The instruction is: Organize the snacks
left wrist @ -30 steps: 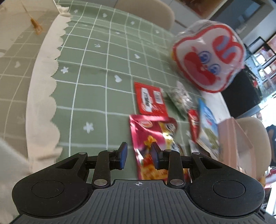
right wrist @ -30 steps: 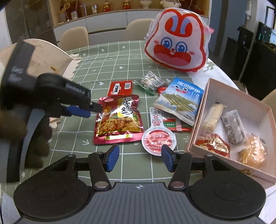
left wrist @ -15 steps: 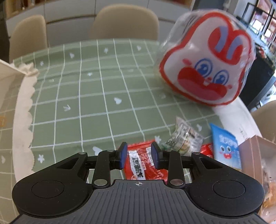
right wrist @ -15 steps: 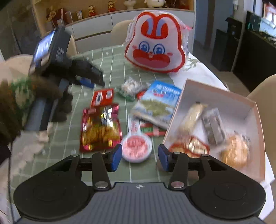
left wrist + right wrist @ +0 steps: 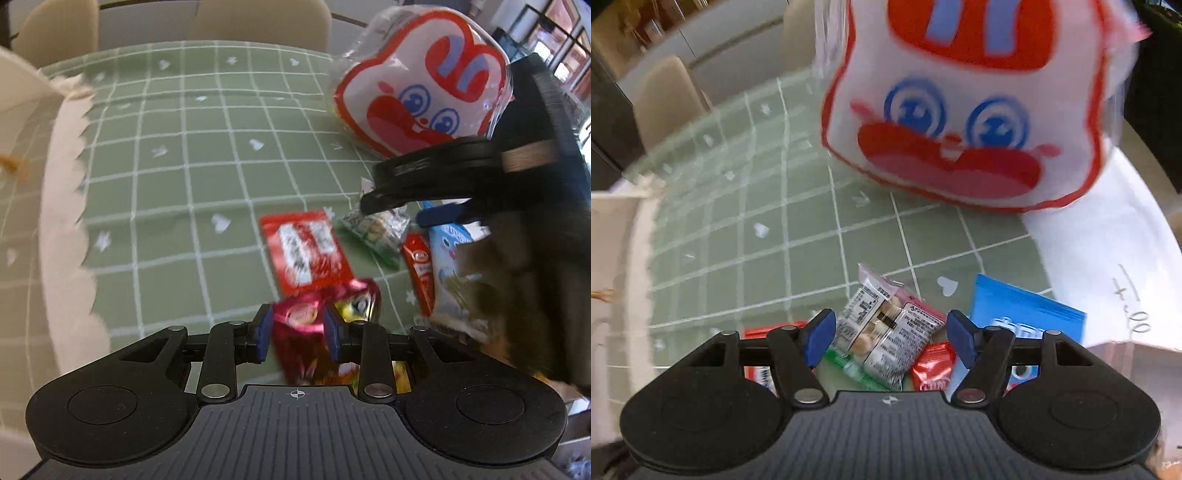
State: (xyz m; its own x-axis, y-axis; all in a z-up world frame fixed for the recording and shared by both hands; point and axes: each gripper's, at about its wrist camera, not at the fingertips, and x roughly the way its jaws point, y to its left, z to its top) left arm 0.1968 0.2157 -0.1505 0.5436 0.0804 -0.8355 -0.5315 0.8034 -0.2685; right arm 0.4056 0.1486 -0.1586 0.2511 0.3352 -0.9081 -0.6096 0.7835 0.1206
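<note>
Clear nut pack framed by wide-open, empty right tongs.
It lies on the green surface beside a blue packet; only its edges should be pinched. Left tongs, part open, straddle a magenta bag; grip cannot be told.

Both wrist views look low across the table — sharing the rabbit bag, nearer on the right.

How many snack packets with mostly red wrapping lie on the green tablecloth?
3. A flat red packet lies in the middle, a magenta-red bag lies between the left gripper fingers, and a small red packet lies beside the blue bag. The right gripper may hide more.
</note>
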